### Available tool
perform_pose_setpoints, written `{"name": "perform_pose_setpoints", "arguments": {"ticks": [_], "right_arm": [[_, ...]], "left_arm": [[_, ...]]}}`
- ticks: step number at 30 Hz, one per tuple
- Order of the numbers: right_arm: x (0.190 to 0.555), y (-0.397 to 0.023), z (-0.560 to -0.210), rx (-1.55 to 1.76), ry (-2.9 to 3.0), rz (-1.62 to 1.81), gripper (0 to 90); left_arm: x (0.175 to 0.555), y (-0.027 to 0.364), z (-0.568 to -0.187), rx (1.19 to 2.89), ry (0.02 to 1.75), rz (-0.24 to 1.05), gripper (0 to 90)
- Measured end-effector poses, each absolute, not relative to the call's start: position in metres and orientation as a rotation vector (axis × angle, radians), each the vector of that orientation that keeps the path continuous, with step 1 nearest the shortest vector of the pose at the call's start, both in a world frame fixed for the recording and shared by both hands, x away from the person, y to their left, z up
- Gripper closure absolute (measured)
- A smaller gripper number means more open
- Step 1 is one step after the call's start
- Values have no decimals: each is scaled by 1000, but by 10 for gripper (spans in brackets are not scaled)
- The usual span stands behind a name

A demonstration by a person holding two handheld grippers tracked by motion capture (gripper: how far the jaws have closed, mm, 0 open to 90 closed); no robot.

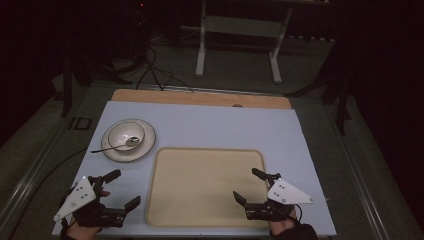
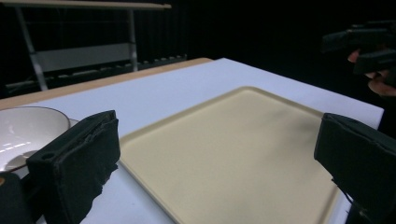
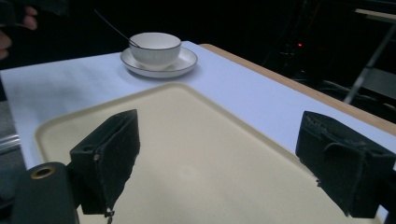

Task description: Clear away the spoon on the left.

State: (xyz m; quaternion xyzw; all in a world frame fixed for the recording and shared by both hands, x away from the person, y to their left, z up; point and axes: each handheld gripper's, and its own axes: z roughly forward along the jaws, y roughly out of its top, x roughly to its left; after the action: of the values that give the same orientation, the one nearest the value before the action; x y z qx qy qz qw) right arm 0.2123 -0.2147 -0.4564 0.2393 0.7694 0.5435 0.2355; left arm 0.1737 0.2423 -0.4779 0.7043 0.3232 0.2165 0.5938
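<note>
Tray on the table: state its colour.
The flat rectangular tray is pale cream-yellow, plain, without pattern; clearest in the high view.

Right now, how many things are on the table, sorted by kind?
Round white bowl: 1
Round white saucer plate under the bowl: 1
Metal spoon in the bowl: 1
Flat beige rectangular tray: 1
Total: 4

Dark lab: cables (image 1: pixel 155 70), metal stand (image 1: pixel 240 30)
</note>
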Motion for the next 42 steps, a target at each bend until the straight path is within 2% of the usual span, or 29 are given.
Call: {"name": "perform_pose_setpoints", "arguments": {"ticks": [12, 19, 42], "right_arm": [[210, -221, -454, 659, 2108, 1499, 137], [203, -223, -453, 663, 2097, 1489, 137], [196, -220, -452, 622, 2078, 1504, 137]], "left_arm": [[174, 233, -474, 1728, 686, 423, 10], [178, 220, -472, 1815, 615, 304, 10], [166, 189, -407, 1908, 364, 345, 24]]}}
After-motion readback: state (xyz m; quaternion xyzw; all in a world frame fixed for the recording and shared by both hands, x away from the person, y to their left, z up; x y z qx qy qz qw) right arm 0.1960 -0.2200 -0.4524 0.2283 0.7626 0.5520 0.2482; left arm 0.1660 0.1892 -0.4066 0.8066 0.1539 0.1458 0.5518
